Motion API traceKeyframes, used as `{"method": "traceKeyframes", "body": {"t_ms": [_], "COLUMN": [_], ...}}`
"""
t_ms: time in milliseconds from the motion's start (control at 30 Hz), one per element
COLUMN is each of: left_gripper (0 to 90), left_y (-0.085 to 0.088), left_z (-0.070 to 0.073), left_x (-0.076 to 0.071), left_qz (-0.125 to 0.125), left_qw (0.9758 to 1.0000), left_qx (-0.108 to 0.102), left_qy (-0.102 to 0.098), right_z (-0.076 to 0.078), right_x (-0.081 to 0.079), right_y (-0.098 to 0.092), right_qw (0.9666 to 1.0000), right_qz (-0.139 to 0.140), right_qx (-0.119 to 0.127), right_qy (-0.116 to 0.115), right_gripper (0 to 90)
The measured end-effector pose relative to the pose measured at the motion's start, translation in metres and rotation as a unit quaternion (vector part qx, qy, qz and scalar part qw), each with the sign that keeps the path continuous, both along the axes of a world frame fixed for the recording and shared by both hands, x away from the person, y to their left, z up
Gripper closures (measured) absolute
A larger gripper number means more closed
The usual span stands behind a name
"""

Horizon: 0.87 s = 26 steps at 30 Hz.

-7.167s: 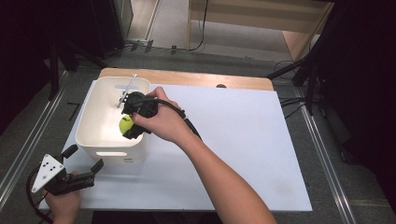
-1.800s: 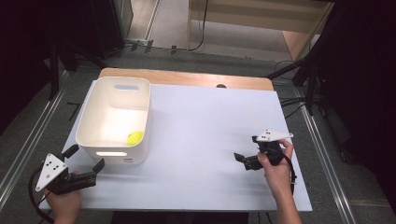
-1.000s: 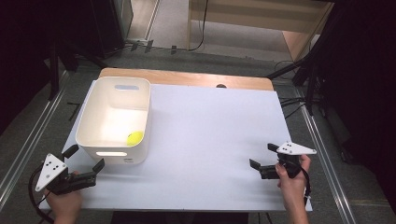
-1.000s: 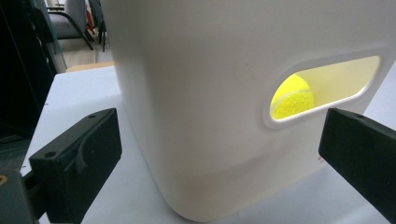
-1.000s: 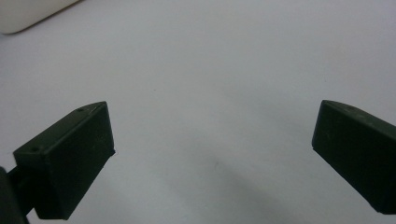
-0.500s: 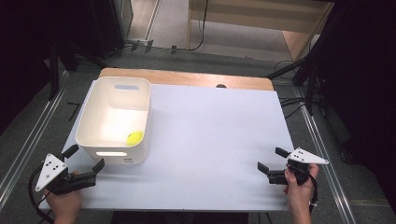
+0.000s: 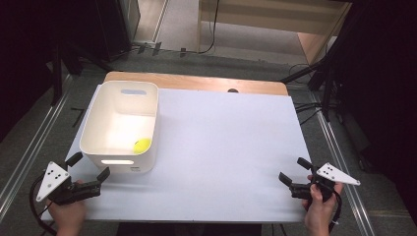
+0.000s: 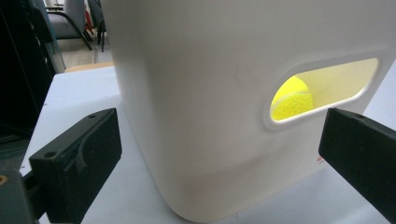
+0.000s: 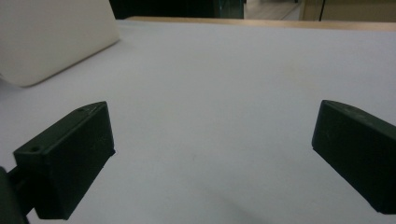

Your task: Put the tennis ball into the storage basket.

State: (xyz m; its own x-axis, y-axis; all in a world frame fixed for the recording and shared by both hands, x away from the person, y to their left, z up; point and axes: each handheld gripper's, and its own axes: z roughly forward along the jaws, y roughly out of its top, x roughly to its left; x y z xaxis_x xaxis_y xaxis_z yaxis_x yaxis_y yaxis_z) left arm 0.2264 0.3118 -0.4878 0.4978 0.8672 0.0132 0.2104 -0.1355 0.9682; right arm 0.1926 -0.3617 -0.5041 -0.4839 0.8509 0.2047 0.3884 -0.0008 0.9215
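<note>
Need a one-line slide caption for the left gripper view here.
Open left tongs face the white bin, a yellow tennis ball visible through its handle slot.

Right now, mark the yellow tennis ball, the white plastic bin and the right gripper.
yellow tennis ball (image 7: 142,144), high view, its top.
white plastic bin (image 7: 120,162), high view, near wall.
right gripper (image 7: 290,171), high view, between its jaws.

no readable text, labels or numbers anywhere

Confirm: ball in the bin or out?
In. The ball lies on the floor of the bin in the high view, and shows through the bin's handle slot in the left gripper view.
</note>
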Motion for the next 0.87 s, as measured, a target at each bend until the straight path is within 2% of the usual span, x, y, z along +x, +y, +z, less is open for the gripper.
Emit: {"method": "traceKeyframes", "body": {"t_ms": [267, 600, 867], "left_gripper": [0.0, 0.0, 0.0], "left_y": [0.0002, 0.0005, 0.0018], "left_z": [0.0000, 0.0000, 0.0004], "left_x": [-0.0002, 0.0000, 0.0002], "left_qz": [0.001, 0.002, 0.002], "left_qw": [1.0000, 1.0000, 0.9999], "left_qx": [-0.003, -0.004, -0.010], "left_qy": [0.000, -0.001, -0.001], "right_z": [-0.0058, -0.0062, -0.0058], "right_x": [-0.0025, -0.0032, -0.0026], "right_y": [0.0023, 0.0024, 0.0056], "right_qw": [0.9998, 0.9997, 0.9995], "right_qz": [-0.011, -0.014, -0.029], "right_qx": [-0.003, 0.005, 0.002], "right_qy": [-0.017, -0.020, -0.010], "right_gripper": [0.0, 0.0, 0.0]}}
